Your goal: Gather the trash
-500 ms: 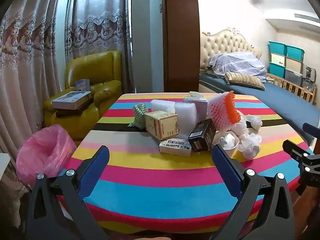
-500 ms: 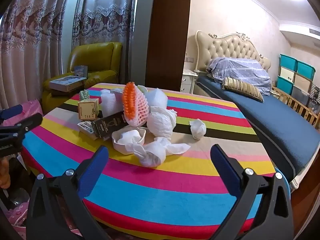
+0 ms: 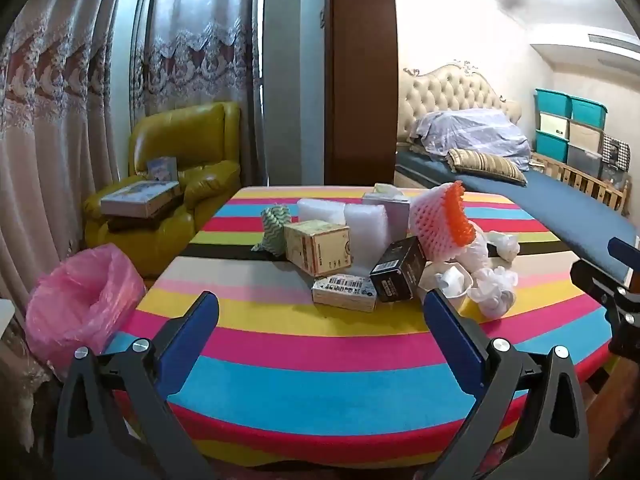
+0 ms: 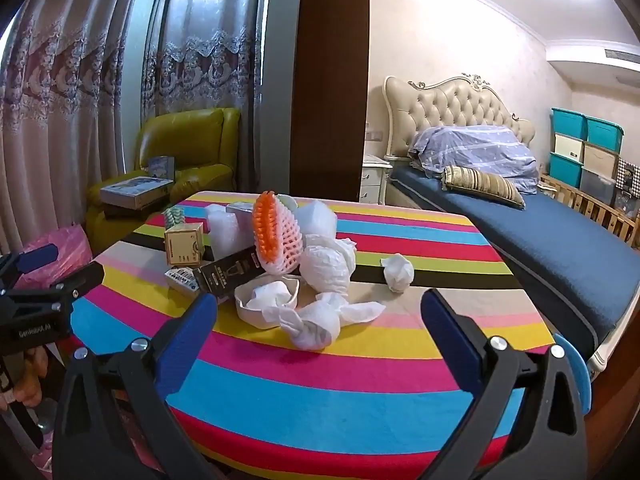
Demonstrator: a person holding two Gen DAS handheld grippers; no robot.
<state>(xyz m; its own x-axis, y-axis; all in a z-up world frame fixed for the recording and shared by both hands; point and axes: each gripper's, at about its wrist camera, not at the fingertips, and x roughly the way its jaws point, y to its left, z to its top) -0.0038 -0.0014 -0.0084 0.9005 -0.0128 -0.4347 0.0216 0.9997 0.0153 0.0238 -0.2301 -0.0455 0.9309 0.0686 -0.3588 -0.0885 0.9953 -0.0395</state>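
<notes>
Hovering over the near edge of the striped surface (image 3: 320, 380), the left claw (image 3: 320, 328) is spread wide and holds nothing; the right claw (image 4: 320, 328) is likewise spread and empty. Trash sits heaped mid-surface: a tan box (image 3: 318, 246), a black box (image 3: 398, 274), a barcoded flat box (image 3: 344, 292), bubble wrap (image 3: 366, 228), an orange-and-white foam net (image 3: 442, 220) and crumpled tissues (image 4: 316, 320). One tissue ball (image 4: 397, 272) lies apart, right of the heap. A pink-lined bin (image 3: 80, 304) stands left of the surface
</notes>
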